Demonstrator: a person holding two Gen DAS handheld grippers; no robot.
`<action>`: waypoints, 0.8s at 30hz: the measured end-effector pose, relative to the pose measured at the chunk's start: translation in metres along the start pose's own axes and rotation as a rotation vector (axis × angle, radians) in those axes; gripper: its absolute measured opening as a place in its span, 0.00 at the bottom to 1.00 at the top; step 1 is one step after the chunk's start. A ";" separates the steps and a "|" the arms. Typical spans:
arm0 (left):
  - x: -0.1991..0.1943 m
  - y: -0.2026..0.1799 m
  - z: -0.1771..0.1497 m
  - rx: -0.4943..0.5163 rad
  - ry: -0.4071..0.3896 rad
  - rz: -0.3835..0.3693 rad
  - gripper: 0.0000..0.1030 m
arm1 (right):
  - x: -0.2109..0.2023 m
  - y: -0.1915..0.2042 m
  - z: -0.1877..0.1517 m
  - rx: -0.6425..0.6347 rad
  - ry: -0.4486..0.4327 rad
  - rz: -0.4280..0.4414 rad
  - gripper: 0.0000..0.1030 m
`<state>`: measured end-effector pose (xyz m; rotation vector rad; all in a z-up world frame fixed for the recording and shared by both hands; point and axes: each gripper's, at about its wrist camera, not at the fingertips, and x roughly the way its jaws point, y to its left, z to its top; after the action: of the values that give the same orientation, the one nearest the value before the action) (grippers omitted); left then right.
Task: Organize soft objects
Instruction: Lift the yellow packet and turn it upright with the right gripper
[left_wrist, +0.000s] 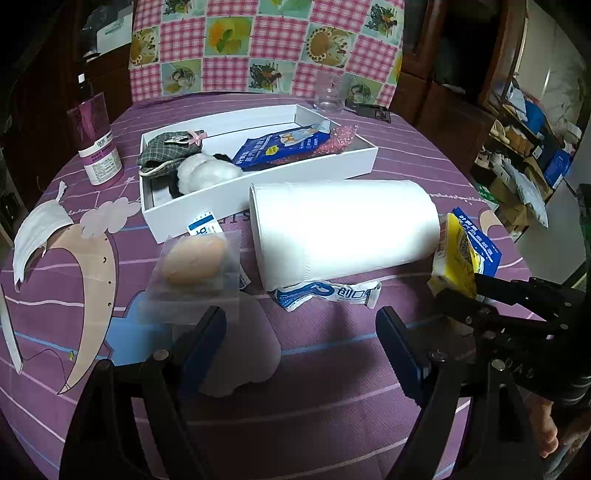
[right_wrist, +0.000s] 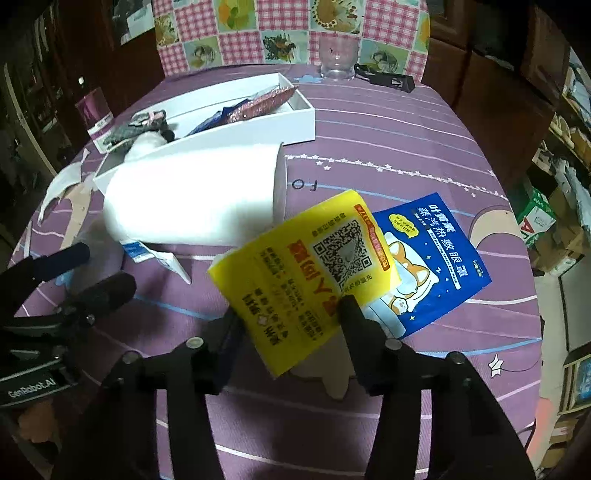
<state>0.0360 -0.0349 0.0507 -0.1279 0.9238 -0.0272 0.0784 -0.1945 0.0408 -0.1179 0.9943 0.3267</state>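
My right gripper (right_wrist: 291, 314) is shut on a yellow tissue pack (right_wrist: 306, 273) and holds it tilted just above the purple tablecloth; the left wrist view shows the same pack (left_wrist: 454, 251) at the right. Under it lies a blue eye-mask packet (right_wrist: 432, 258). My left gripper (left_wrist: 299, 317) is open over bare cloth with nothing between its fingers. Ahead of it lie a big white paper roll (left_wrist: 343, 229) on its side, a beige sponge in a clear bag (left_wrist: 195, 258) and a white-blue wrapper (left_wrist: 328, 295). A white box (left_wrist: 258, 177) behind holds a plaid cloth (left_wrist: 166, 147), a fluffy white toy (left_wrist: 207, 170), a blue packet (left_wrist: 273, 144) and a pink glitter pouch (left_wrist: 336, 140).
A white face mask (left_wrist: 37, 232) lies at the left table edge. A pink bottle (left_wrist: 98, 147) stands at the back left, a clear glass (left_wrist: 330, 92) and a black clip (left_wrist: 369, 109) at the back. A checked chair back rises behind the round table.
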 end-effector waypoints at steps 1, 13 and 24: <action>0.000 0.000 0.000 0.000 0.000 0.000 0.81 | -0.001 0.000 0.000 0.003 -0.007 -0.004 0.48; -0.002 -0.002 0.001 0.000 -0.005 -0.006 0.81 | -0.020 -0.008 0.002 0.066 -0.112 0.046 0.44; -0.003 -0.003 0.001 0.001 -0.005 -0.008 0.81 | -0.025 -0.017 0.001 0.137 -0.164 0.104 0.43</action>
<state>0.0349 -0.0378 0.0538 -0.1304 0.9181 -0.0347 0.0722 -0.2158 0.0617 0.0842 0.8587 0.3561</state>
